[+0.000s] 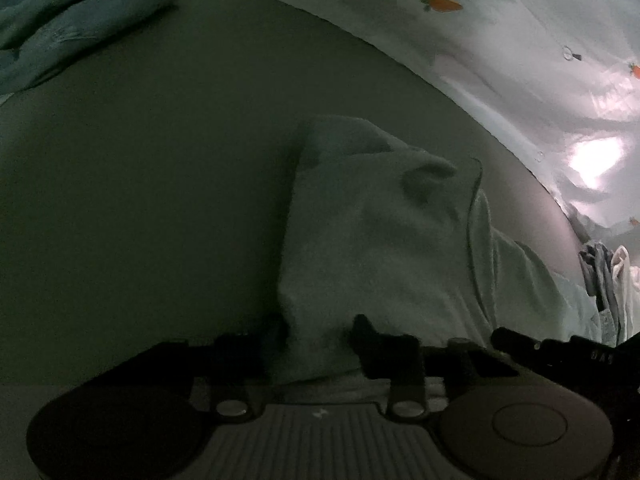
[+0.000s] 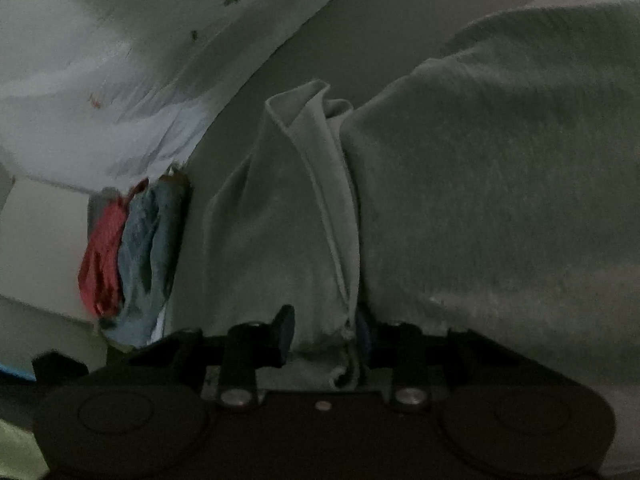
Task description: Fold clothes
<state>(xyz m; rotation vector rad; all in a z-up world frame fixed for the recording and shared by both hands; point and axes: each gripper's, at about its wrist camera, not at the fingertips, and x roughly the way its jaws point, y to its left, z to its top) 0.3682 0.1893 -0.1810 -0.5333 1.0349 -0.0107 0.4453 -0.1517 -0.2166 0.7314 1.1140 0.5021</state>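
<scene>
Garment (image 1: pixel 372 240) sits lower centre; your left gripper (image 1: pixel 316 356) clamps its edge. Your right gripper (image 2: pixel 324 344) pinches its hem.

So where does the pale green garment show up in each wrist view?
Left wrist: pale green garment centre to lower right, its near edge between the left tool fingers.
Right wrist: it fills centre and right, a folded edge in the right tool.
Shared landmark: carrot-print sheet.
</scene>
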